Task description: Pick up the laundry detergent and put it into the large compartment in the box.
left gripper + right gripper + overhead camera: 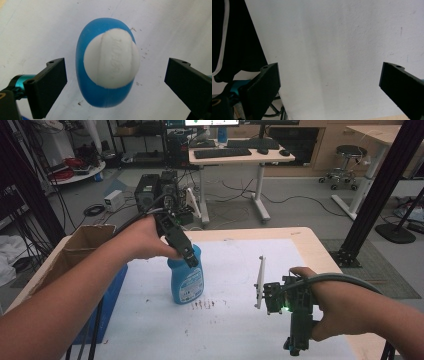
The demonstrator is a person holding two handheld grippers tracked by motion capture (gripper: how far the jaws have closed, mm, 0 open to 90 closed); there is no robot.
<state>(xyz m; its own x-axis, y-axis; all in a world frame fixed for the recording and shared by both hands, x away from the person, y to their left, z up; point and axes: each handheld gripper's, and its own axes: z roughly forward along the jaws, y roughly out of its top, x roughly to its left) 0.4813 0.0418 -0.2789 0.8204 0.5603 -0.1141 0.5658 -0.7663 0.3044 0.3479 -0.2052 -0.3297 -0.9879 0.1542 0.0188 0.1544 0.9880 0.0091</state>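
Blue bottle (pixel 186 282) with white cap (pixel 111 61) stands upright on the white sheet (pixel 235 320) covering the table (pixel 320 255), roughly mid-sheet, a bit toward the person's left. Label faces the camera in the high view; text too small to read.

Left gripper (pixel 191 259) comes down at a slant onto the bottle's top from the far left side, held by the left hand (pixel 145 240). In the left gripper view its jaws stand wide apart, one on each side of the bottle, cap centred between them, neither jaw touching it.

Brown specks (pixel 202 304) on the sheet just beside the bottle's base, on the right-hand side.

Right gripper (pixel 259 282) sits well right of the bottle and nearer the person, held by the right hand (pixel 340 307), green light on its body. Jaws spread wide in the right gripper view, bare sheet between them.

Cardboard box (pixel 80 247) left of the bottle at the table's left edge, a blue flat thing (pixel 107 300) beside it, nearer the bottle.

Beyond the table, behind the bottle: black equipment (pixel 157 187) on the floor, a desk with keyboards (pixel 222 152), a stool (pixel 345 165) far right.
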